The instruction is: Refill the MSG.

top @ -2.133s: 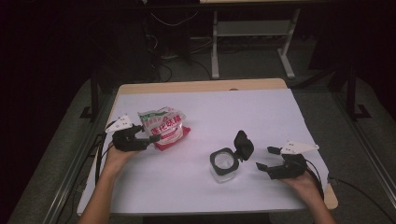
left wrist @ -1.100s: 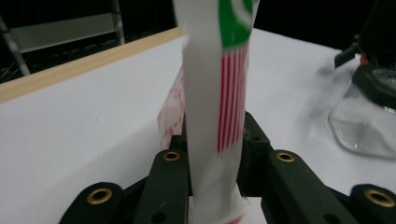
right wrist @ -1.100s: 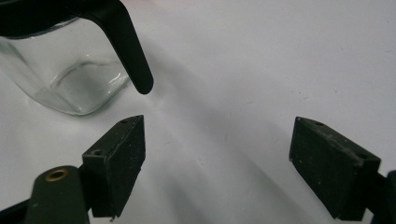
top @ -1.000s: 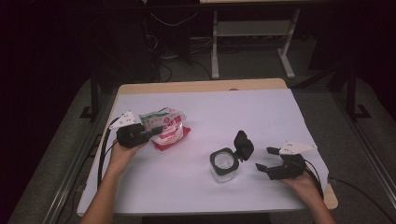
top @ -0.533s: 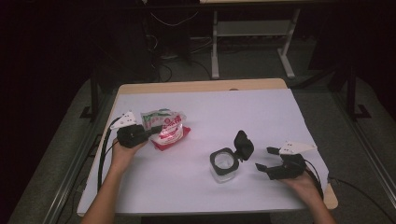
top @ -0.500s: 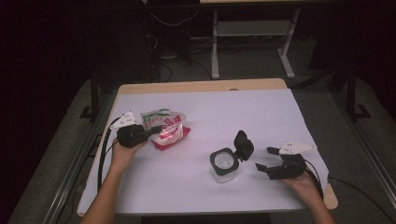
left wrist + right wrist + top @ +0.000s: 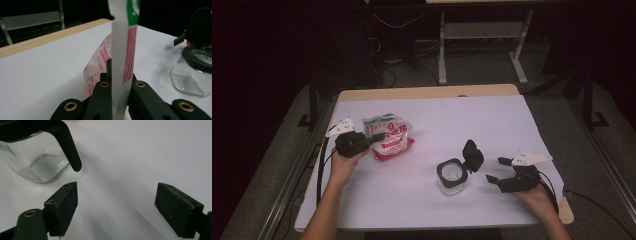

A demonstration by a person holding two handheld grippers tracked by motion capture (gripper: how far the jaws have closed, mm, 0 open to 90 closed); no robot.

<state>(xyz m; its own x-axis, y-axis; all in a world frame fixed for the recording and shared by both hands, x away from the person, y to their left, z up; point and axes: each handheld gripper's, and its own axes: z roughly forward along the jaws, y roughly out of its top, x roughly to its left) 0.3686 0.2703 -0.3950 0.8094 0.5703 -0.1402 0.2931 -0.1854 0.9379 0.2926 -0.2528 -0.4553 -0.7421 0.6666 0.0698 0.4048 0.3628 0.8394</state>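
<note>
White-covered table [image 7: 492, 115], metal stand [image 7: 482, 35]

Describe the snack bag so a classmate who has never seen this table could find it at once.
On the white-covered table, look to the left half, beside the left gripper. The crinkly red, white and green plastic bag lies there, its edge pinched in the jaws; unlike the clear glass jar, it is soft and printed.

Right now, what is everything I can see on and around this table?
table: one, wooden edge, white cover, centre.
bag: one, clear with red and green print, left side, its edge pinched in the left gripper's jaws.
glass jar: one, clear with black rim, black lid flipped open, right of centre.
metal frame: one, grey, on the floor behind the table.
left gripper: one, black, shut on the bag.
right gripper: one, black, jaws open, beside the jar.
</note>
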